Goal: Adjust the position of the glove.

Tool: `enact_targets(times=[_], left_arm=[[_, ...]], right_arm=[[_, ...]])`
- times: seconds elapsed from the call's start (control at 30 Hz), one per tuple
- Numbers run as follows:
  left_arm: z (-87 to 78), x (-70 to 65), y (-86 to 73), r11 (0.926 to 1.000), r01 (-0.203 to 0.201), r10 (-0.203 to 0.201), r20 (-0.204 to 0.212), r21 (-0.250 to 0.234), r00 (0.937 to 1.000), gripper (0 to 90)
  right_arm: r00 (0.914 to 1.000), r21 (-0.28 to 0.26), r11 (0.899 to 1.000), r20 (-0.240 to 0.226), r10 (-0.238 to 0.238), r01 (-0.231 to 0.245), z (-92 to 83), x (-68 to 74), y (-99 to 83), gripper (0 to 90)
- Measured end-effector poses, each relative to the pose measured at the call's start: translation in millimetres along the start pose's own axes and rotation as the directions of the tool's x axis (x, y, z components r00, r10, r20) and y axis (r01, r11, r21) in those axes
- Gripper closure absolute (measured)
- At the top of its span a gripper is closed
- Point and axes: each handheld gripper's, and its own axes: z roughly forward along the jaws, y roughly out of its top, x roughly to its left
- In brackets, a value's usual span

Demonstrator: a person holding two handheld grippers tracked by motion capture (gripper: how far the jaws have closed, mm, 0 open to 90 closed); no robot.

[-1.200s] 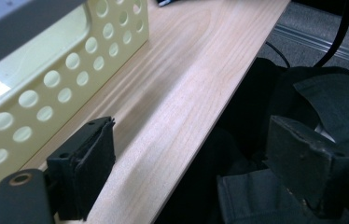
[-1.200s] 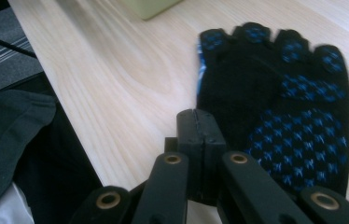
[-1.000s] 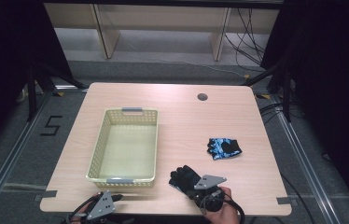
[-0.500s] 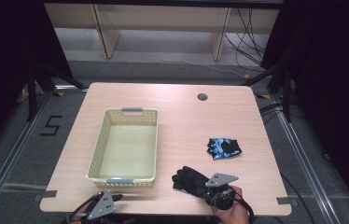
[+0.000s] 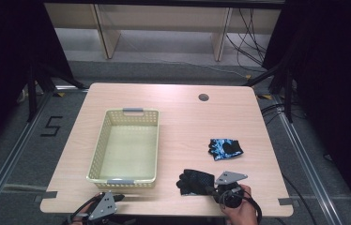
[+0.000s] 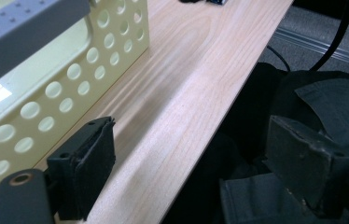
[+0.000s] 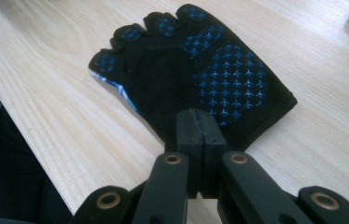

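Note:
A black fingerless glove (image 5: 193, 180) with blue dots on its palm (image 7: 210, 65) lies flat near the table's front edge. My right gripper (image 5: 211, 190) (image 7: 202, 123) is shut on the glove's cuff hem, held by a hand at the front edge. A second glove, blue-patterned (image 5: 225, 148), lies further back to the right, apart from the first. My left gripper (image 5: 117, 199) (image 6: 191, 140) hangs at the front left edge, jaws wide open with nothing between them, just beside the near wall of the yellow perforated basket (image 5: 99, 150) (image 6: 116, 28), which is empty.
The wooden table (image 5: 187, 117) has a round cable hole (image 5: 203, 97) at the back right. Dark fabric (image 6: 312, 102) lies below the front edge. Metal floor rails run along both sides of the table.
My right gripper has slid to the right along the front edge, dragging the black glove with it. The left gripper has stayed put.

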Motion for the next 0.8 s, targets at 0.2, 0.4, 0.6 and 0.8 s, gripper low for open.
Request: enact_targets(times=[0.2,0.4,0.6,0.8], left_arm=[[0.0,1.7,0.3,0.9999,-0.011,0.011,-0.003,0.000,0.9999,15.6],[0.6,0.9,-0.1,1.0000,-0.004,0.004,0.002,-0.003,1.0000,15.6],[0.3,1.2,1.0,0.9997,0.022,-0.022,0.021,-0.007,0.9995,15.6],[1.4,3.1,1.1,1.0000,-0.001,0.001,-0.008,-0.003,1.0000,15.6]], right_arm=[[1.0000,-0.019,1.000,0.000,-0.008,0.008,-4.5,0.8,1.4,88.3],[0.9986,-0.074,0.997,0.050,-0.018,0.022,-20.9,-6.5,8.5,73.8],[0.9850,-0.142,0.987,0.147,0.091,-0.070,-39.9,-32.5,14.3,60.8],[0.9594,-0.163,0.977,0.225,0.170,-0.135,-47.9,-63.1,19.0,52.3]])
